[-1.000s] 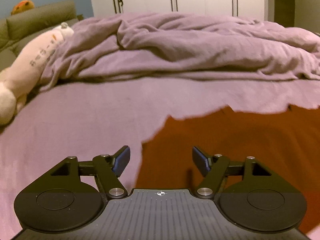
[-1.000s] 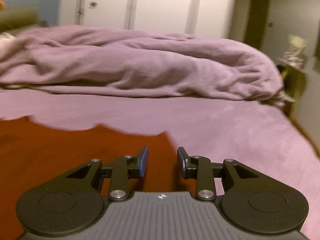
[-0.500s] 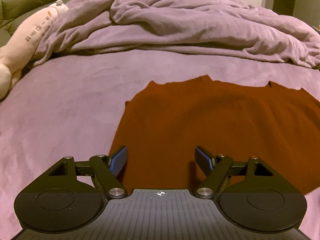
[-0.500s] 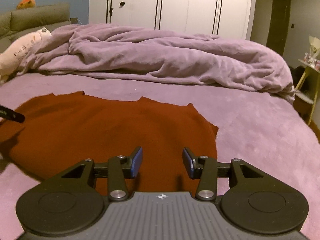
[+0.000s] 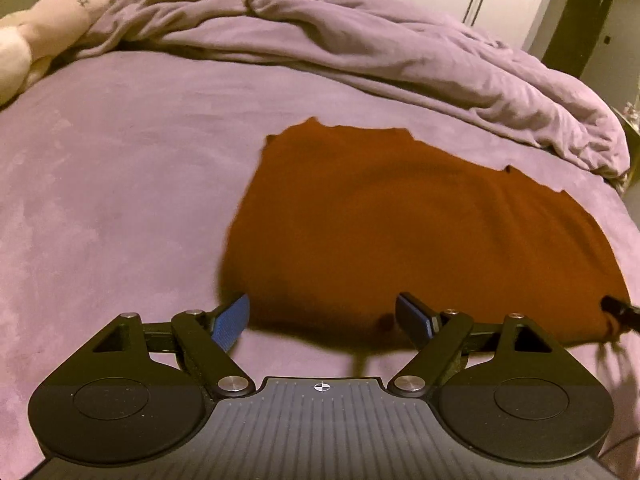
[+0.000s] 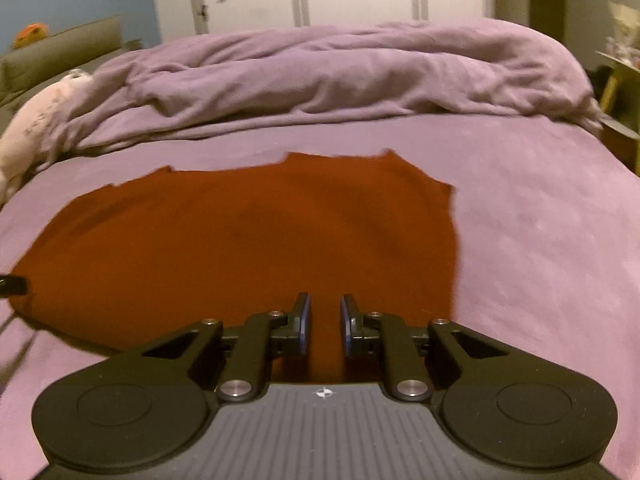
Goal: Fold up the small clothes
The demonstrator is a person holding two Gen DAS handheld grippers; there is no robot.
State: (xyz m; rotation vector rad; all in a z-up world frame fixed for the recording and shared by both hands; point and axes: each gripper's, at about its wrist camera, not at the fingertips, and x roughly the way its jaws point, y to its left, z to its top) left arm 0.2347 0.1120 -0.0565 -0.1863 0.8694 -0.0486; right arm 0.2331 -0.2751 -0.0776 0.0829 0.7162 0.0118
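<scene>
Gripping the near hem cleanly looks like the step in hand: the rust-brown garment lies flat in the middle of the bed, its hem toward the near edge. The right gripper is closing, jaws narrow, cloth showing between them though I cannot tell if it is pinched. The left gripper stands wide and opening over the hem's near left corner, empty — it should catch both layers. A bunched purple duvet fills the far edge, a plush toy the far left corner — neither obstructs.
</scene>
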